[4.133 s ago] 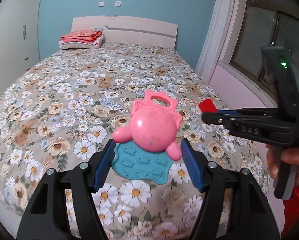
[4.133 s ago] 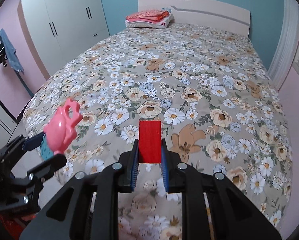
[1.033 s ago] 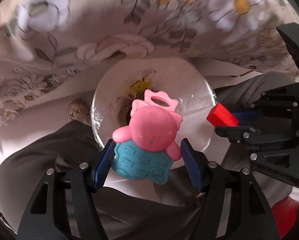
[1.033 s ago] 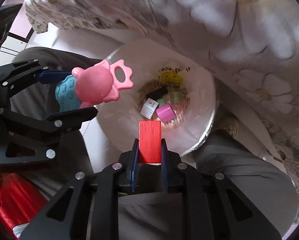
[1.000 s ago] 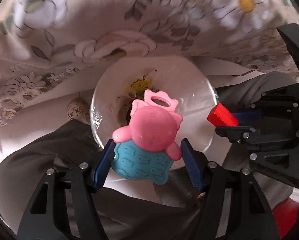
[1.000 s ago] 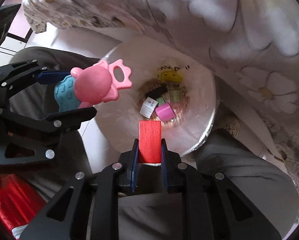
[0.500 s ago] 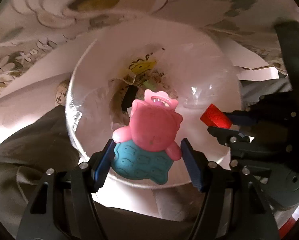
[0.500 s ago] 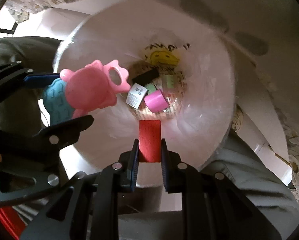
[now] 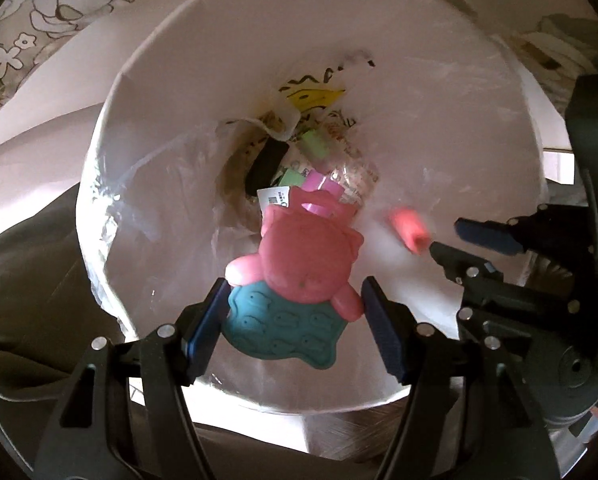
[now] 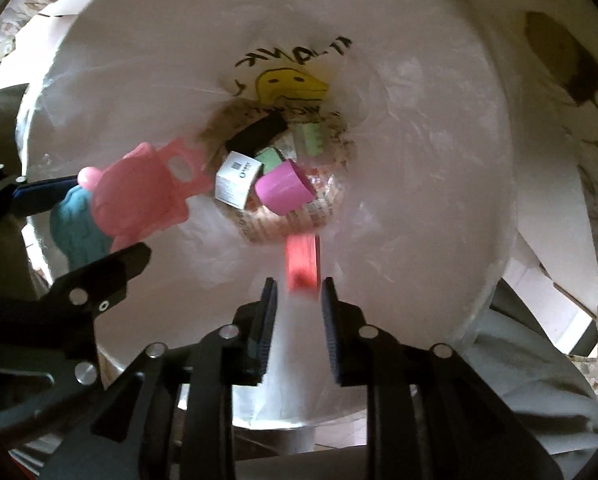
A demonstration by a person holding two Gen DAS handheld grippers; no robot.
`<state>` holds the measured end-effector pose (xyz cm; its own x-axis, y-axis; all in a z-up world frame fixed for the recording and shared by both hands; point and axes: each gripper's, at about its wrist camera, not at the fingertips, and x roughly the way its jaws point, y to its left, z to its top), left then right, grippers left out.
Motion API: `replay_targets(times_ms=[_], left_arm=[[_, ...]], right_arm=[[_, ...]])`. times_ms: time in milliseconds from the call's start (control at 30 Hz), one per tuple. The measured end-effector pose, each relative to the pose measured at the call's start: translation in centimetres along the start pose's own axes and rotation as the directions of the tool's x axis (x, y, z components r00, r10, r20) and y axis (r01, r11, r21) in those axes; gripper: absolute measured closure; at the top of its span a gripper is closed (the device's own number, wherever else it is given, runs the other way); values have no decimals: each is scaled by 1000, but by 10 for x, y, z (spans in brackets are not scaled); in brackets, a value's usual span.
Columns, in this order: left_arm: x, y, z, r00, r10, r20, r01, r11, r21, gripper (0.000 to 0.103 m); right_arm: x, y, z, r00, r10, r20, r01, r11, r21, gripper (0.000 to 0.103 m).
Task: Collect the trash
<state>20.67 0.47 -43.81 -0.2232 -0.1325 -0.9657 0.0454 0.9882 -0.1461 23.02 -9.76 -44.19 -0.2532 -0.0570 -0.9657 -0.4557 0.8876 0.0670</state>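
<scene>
Both grippers low over the bin, red block let go

Since the picture of a moment ago, both grippers sit lower over the white bin (image 9: 111, 184), whose lined mouth now fills each view, and the red block (image 10: 302, 258) has left the right gripper's jaws.

Right gripper (image 10: 297, 300): its jaws are opening. The red block is blurred, just ahead of the tips and slightly toward the right-hand jaw, and the pads do not press on it. In the left wrist view the same block (image 9: 407, 230) shows as a soft pink-red smear just off the tips of the right gripper (image 9: 445, 236), over the bin's inner wall.

Left gripper (image 9: 295, 300): its jaws stand wide, closed on the toy (image 9: 299, 280). The blue pads press the teal lower part from both sides, while the pink upper part juts forward past the tips, out over the bin's opening. From the right wrist view the toy (image 10: 139, 200) hangs to the left of the right jaws, inside the rim.

Straight ahead of both sets of jaws, at the bottom of the bin, lies trash: a small white box (image 10: 237, 178), a pink cup (image 10: 285, 190), green pieces (image 10: 267, 158) and a black item (image 10: 259, 132). A yellow smiley face (image 10: 289, 84) is printed on the clear liner bag (image 9: 147, 184) beyond them.
</scene>
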Motion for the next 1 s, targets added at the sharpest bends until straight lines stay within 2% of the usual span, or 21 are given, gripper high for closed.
replay_targets(times_ms=[400,633,700,800,867,1000], left_arm=[[-5,1,-4,1000,13,6,-13,1000,-1,35],[-18,-5,-7,999,33,43,-34,999,6,35],[-30,-5,-12,997,30,68,-31,999,12,35],[-54,-6,-22,991,28,128,-32,999,32,35],[-79,-11,-34,980,44,194,-56,997,60,35],[-127,-13,-57,951,49,306,-73,995,67,35]], right_arm=[[2,-1,0,1000,-6,12,6,1000,-10,72],[-9,3,-5,999,-21,46,22,1000,-7,68],[-17,5,-9,997,-30,65,31,999,-9,66],[-38,9,-19,993,-35,116,38,999,-25,56],[-55,12,-29,985,-43,164,50,998,-37,52],[-99,22,-55,963,-37,268,56,996,-64,50]])
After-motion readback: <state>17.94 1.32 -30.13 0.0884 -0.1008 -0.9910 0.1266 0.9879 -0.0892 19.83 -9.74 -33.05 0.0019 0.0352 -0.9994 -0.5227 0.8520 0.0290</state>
